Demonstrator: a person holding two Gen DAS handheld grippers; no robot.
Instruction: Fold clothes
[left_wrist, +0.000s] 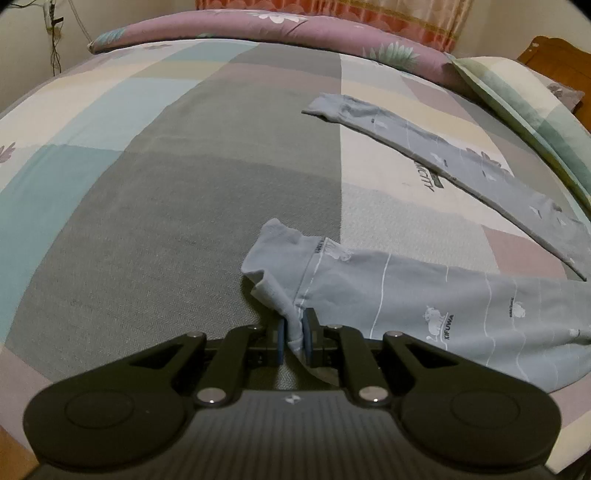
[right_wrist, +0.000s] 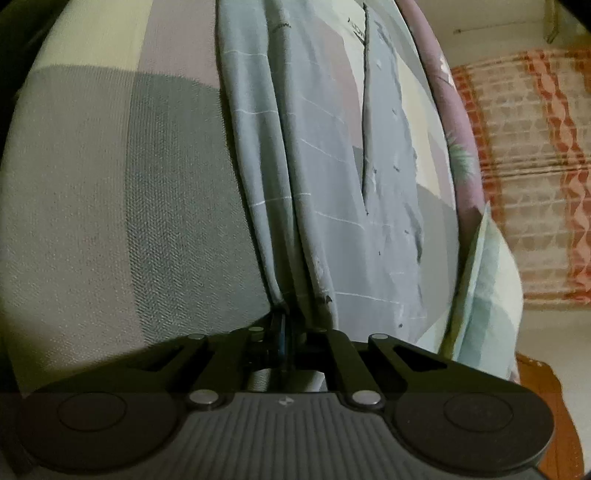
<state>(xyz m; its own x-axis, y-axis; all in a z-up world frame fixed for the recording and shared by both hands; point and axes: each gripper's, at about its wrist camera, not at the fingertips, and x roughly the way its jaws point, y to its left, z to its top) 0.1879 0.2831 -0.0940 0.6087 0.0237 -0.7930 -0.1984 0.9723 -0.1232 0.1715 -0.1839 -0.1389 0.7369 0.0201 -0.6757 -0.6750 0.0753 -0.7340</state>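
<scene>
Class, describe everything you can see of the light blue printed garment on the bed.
The garment is soft, thin light blue fabric, printed with white lines, small white animals and the word XIFUWA. It has two long parts with ribbed cuffs: one lies flat further up the patchwork bedsheet, the other is bunched nearer. The left gripper pinches the near cuff between its blue pads. In the right wrist view, the right gripper is shut on a gathered fold at the other end.

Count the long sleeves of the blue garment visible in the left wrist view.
2: one blue printed sleeve lies flat at upper right; the nearer sleeve has its cuff pinched in the left claw. None looks hidden.
</scene>
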